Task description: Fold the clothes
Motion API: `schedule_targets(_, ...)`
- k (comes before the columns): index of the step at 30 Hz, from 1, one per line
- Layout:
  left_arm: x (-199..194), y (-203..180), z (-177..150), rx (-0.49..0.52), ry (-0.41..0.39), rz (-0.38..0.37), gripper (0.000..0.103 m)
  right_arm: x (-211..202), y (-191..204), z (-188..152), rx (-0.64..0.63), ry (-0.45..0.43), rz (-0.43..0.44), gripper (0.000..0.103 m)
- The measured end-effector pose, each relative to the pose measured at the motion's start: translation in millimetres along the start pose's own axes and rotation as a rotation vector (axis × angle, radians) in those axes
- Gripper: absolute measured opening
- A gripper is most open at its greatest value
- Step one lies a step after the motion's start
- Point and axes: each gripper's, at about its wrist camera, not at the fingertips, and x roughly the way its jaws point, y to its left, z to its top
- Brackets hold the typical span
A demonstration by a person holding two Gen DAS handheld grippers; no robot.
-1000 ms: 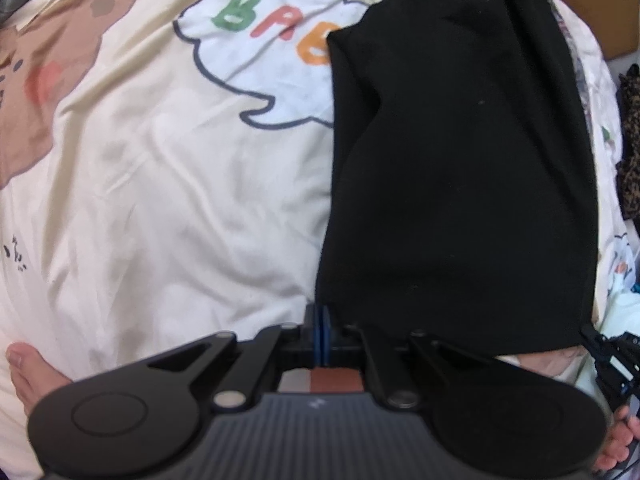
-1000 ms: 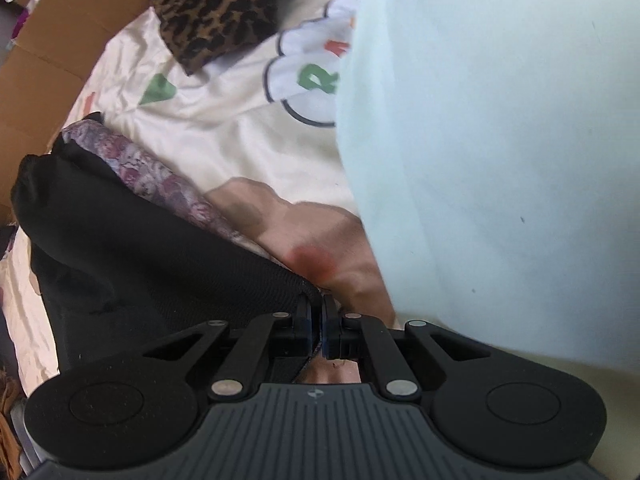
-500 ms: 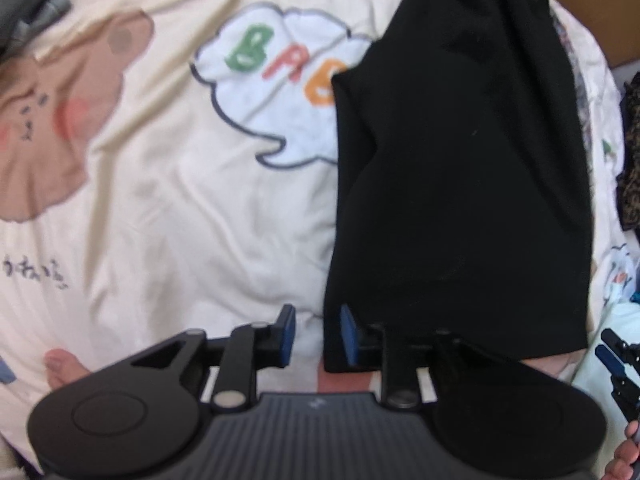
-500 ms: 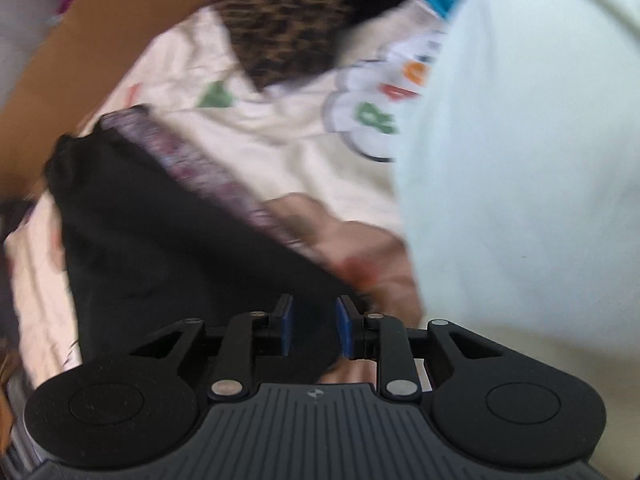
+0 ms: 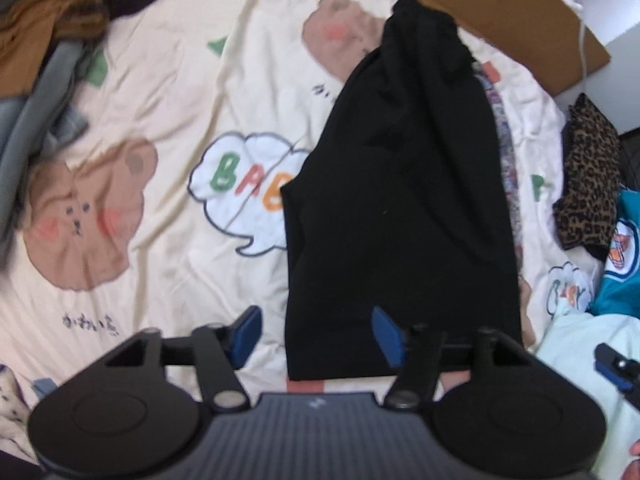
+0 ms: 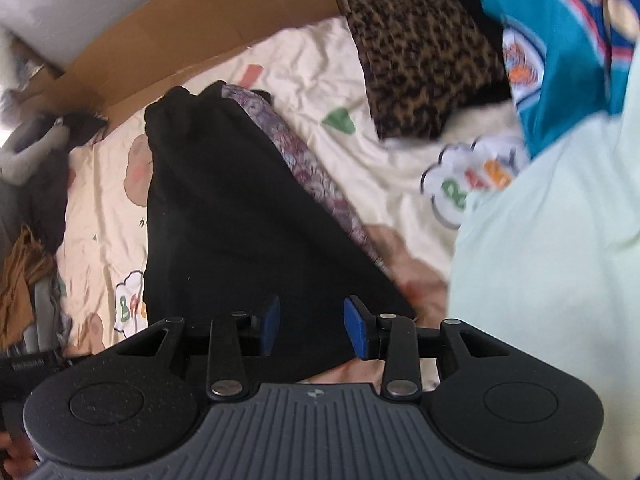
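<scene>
A black garment (image 5: 400, 208) lies folded lengthwise on the cream cartoon-print bedsheet (image 5: 168, 120), a purple patterned lining (image 5: 505, 152) showing along its right edge. My left gripper (image 5: 318, 334) hangs above the garment's near left corner, jaws opening, nothing held between the blue pads. In the right wrist view the same black garment (image 6: 240, 216) stretches away, lining (image 6: 312, 172) on its right. My right gripper (image 6: 312, 330) hovers over its near end, jaws opening and empty. The right gripper's tip (image 5: 614, 368) shows at the left view's right edge.
A pale mint garment (image 6: 552, 272) lies right of the black one, a teal printed shirt (image 6: 568, 52) and leopard-print fabric (image 6: 420, 48) beyond. Flattened cardboard (image 6: 192, 32) borders the far side. Brown and grey clothes (image 5: 44, 52) pile at far left.
Both grippers were shut on the black garment's near edge a second ago; both have let go, their jaws widening, and risen well above it, so more of the bed shows.
</scene>
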Motion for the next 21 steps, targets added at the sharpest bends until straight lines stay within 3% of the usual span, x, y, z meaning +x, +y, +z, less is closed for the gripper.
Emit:
schedule_targets(8, -52.1, -21.5, 27.7, 0.057, -0.060, -0.020, 0.077, -52.6, 15.0, 45.4, -0.056, 0.017, 0.005, 0.054)
schedule_targets(12, -81.2, -27.6, 38.8, 0.082, -0.085, 0.009, 0.077, -62.1, 23.0, 61.6, -0.095, 0.017, 0.033, 0.064)
schedule_targets(16, -106.2, -45.3, 47.9, 0.096, -0.127, 0.023, 0.078, -59.8, 26.8, 68.6, -0.091, 0.040, 0.088, 0.064)
schedule_targets(21, -119.9, -72.8, 68.6, 0.129, -0.135, 0.008, 0.078, -60.5, 54.0, 76.2, -0.149, 0.005, 0.122, 0.064)
